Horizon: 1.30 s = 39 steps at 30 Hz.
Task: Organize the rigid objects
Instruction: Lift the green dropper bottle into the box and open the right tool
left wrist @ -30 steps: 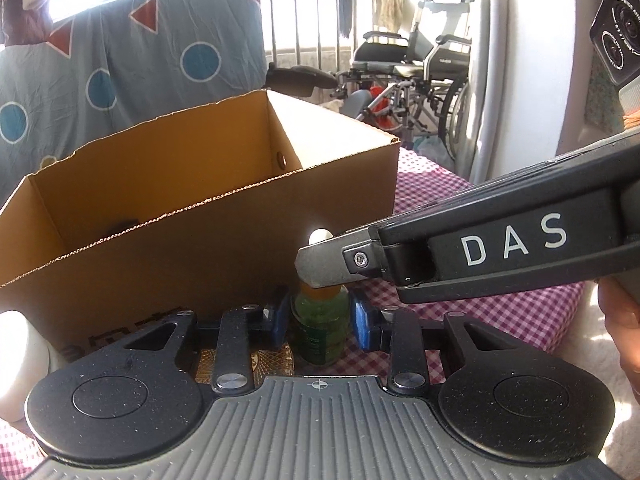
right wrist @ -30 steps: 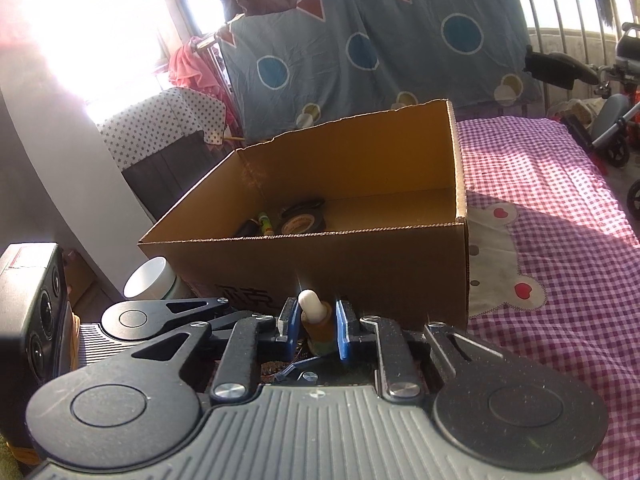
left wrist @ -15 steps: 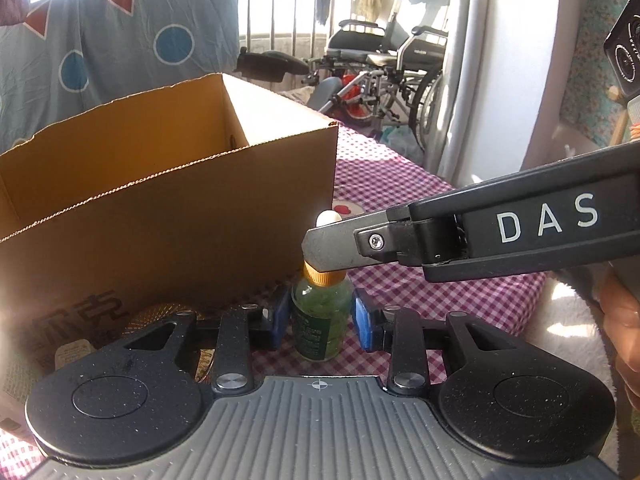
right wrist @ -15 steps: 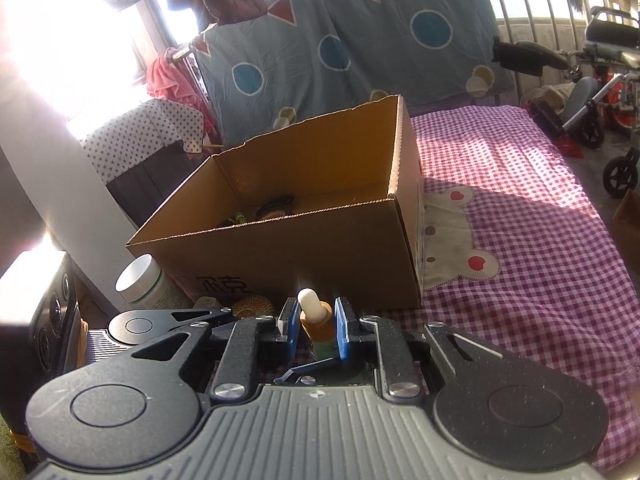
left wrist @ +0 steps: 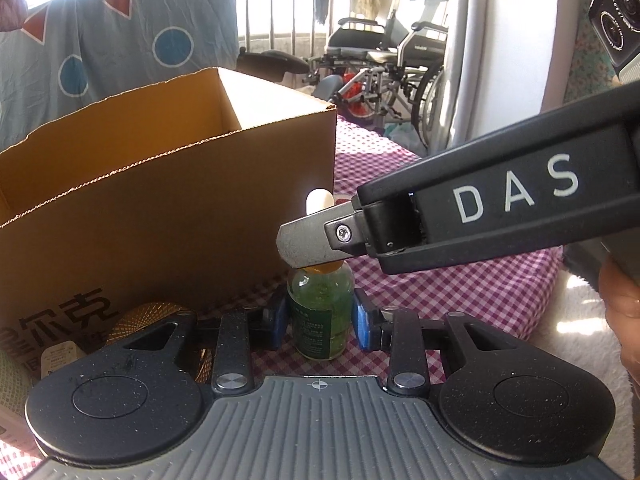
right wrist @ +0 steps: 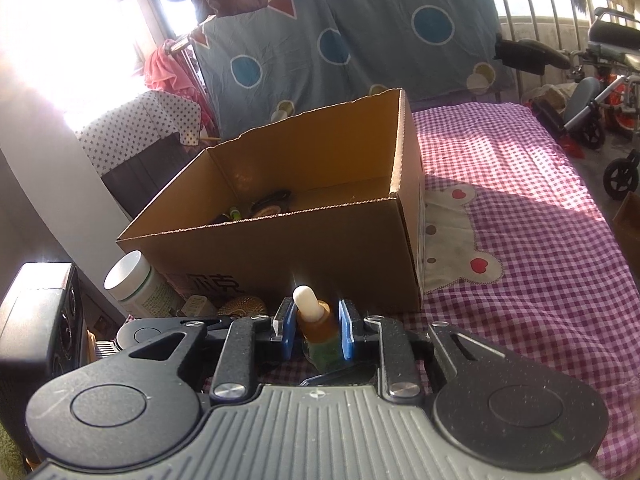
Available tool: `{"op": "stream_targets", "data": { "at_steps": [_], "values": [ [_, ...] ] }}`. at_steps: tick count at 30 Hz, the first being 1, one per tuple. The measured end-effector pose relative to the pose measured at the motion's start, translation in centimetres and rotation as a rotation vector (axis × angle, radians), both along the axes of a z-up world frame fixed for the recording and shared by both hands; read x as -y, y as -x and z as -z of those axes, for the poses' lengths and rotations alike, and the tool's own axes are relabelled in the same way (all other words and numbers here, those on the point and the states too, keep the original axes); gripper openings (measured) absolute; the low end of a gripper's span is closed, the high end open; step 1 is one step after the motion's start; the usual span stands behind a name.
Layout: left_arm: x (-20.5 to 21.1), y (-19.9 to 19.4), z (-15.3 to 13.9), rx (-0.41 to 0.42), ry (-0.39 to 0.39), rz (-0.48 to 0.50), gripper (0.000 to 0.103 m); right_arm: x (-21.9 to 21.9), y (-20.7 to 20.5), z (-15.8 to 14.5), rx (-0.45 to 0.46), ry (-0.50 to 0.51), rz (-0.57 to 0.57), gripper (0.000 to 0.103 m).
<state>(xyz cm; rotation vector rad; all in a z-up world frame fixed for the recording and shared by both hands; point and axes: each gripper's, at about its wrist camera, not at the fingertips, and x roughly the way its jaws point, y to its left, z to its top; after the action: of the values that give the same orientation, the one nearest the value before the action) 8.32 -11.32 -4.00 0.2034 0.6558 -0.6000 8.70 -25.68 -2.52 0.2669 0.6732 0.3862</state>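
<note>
A small dropper bottle (left wrist: 321, 316) with green liquid, a gold collar and a white bulb (right wrist: 306, 300) stands upright on the checked cloth in front of the cardboard box (right wrist: 320, 248). My left gripper (left wrist: 320, 320) has its blue pads against the bottle's glass body, jaws closing. My right gripper (right wrist: 314, 326) comes in from the right at the gold collar. Its jaws are opening, and a narrow gap shows beside the collar. In the left wrist view one right fingertip (left wrist: 304, 244) covers the collar.
The open box (left wrist: 160, 220) holds several small items (right wrist: 268, 204) at its far left. A white jar (right wrist: 132, 284) and a gold ribbed object (left wrist: 156, 316) lie at the box's front left. Pink checked cloth (right wrist: 520, 240) stretches to the right. Wheelchairs (left wrist: 384, 64) stand beyond.
The right pads have parted slightly from the collar. Both views have drifted toward the box's right corner, and the gold ribbed object has come into the left wrist view.
</note>
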Motion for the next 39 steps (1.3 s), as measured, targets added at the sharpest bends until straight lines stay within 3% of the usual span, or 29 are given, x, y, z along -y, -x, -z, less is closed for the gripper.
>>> {"op": "stream_targets", "data": {
  "at_steps": [12, 19, 24, 27, 31, 39],
  "values": [
    [-0.7, 1.4, -1.8, 0.038, 0.029, 0.000, 0.032, -0.3, 1.7, -2.2, 0.059, 0.018, -0.003, 0.025],
    [-2.2, 2.6, -6.7, 0.133, 0.054, -0.029, 0.032, -1.5, 3.0, -7.9, 0.193, 0.041, -0.060, 0.025],
    [-3.5, 0.1, -10.4, 0.160, 0.075, -0.067, 0.032, -2.7, 0.2, -11.9, 0.274, 0.062, -0.142, 0.025],
    [-4.0, -3.3, -11.9, 0.101, 0.100, -0.101, 0.032, -3.4, -3.6, -13.3, 0.252, 0.056, -0.187, 0.025],
    [-4.1, -8.4, -11.8, -0.014, 0.108, -0.163, 0.032, -4.2, -10.1, -13.4, 0.159, 0.039, -0.235, 0.025],
    [-5.1, -16.2, -8.2, -0.228, 0.100, -0.301, 0.032, -5.6, -21.1, -9.5, -0.049, -0.006, -0.280, 0.025]
  ]
}}
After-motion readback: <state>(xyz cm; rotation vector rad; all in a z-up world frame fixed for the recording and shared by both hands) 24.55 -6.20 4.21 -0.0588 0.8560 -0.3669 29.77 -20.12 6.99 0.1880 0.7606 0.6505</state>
